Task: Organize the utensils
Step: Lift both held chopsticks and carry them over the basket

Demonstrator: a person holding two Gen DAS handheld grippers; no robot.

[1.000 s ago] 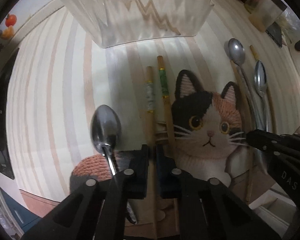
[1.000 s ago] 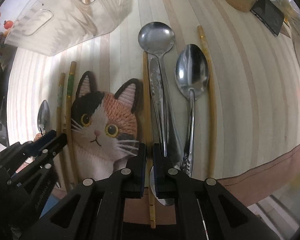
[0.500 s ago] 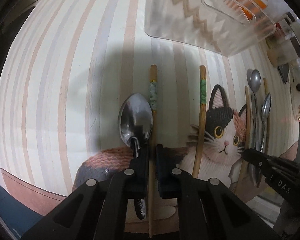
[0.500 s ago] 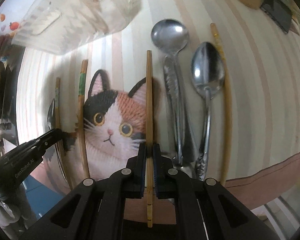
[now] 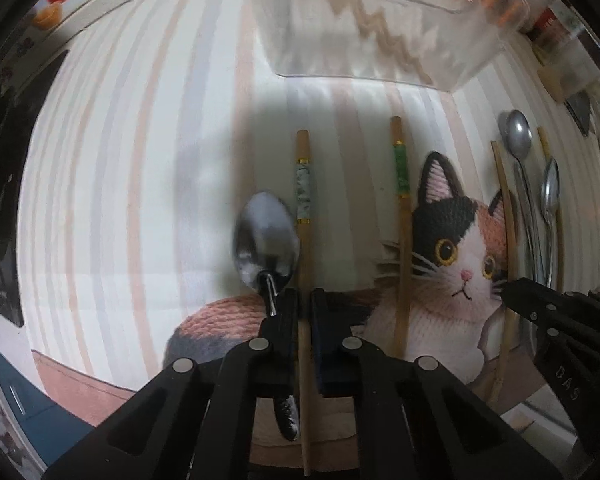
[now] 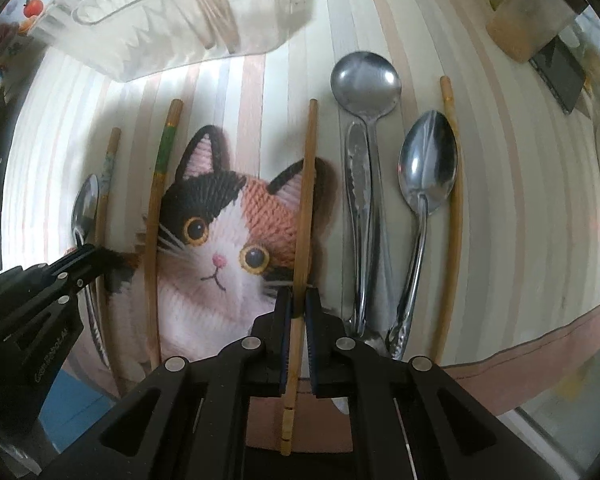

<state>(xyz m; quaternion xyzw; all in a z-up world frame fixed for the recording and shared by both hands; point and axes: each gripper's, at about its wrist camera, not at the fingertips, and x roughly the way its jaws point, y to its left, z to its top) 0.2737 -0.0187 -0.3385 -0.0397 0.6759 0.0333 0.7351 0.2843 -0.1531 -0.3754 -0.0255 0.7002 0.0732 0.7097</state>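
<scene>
While both grippers point straight down at the striped tablecloth (image 5: 112, 184), the left gripper (image 5: 305, 300) is clamped on a grey-banded chopstick (image 5: 303, 200) beside a small spoon (image 5: 266, 244), and the right gripper (image 6: 296, 300) pinches a plain bamboo chopstick (image 6: 306, 200) lying across the cat picture (image 6: 220, 256). A green-banded chopstick (image 6: 160, 184) lies between them; two spoons (image 6: 366, 120) and another chopstick (image 6: 454, 200) rest to the right. A clear plastic basket (image 5: 380, 32) sits beyond.
</scene>
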